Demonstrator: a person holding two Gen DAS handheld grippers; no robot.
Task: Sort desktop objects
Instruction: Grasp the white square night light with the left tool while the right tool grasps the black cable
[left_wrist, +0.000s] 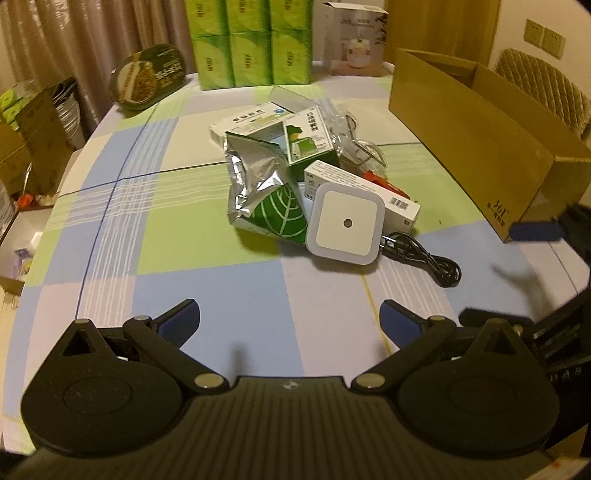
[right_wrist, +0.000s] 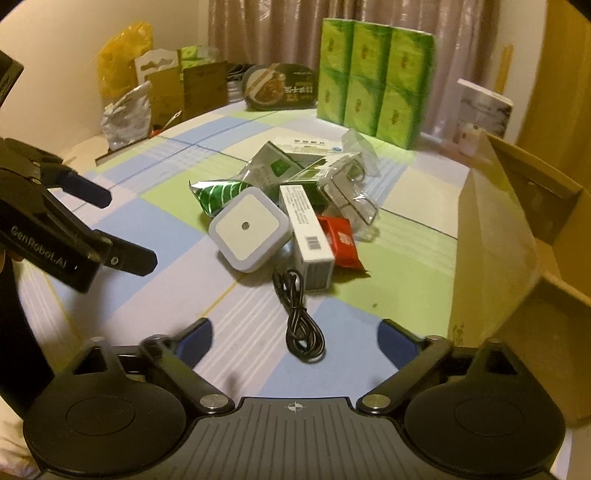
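Note:
A pile of objects lies mid-table: a white square night light (left_wrist: 346, 223) (right_wrist: 246, 228), a silver-green foil bag (left_wrist: 258, 184) (right_wrist: 216, 194), a long white box (left_wrist: 364, 194) (right_wrist: 309, 236), a red packet (right_wrist: 341, 242), a green box (left_wrist: 310, 140), a clear plastic package (right_wrist: 351, 188) and a coiled black cable (left_wrist: 424, 256) (right_wrist: 301, 317). My left gripper (left_wrist: 290, 323) is open and empty, short of the pile. My right gripper (right_wrist: 295, 339) is open and empty, just before the cable. An open cardboard box (left_wrist: 476, 144) (right_wrist: 517, 229) stands at the right.
Green tissue packs (left_wrist: 251, 44) (right_wrist: 373, 77), a food tray (left_wrist: 147, 77) and a white carton (left_wrist: 356, 40) stand at the table's far edge. Boxes and bags crowd the left beyond the table edge (left_wrist: 37, 140). The left gripper's fingers (right_wrist: 85, 192) show at the right wrist view's left.

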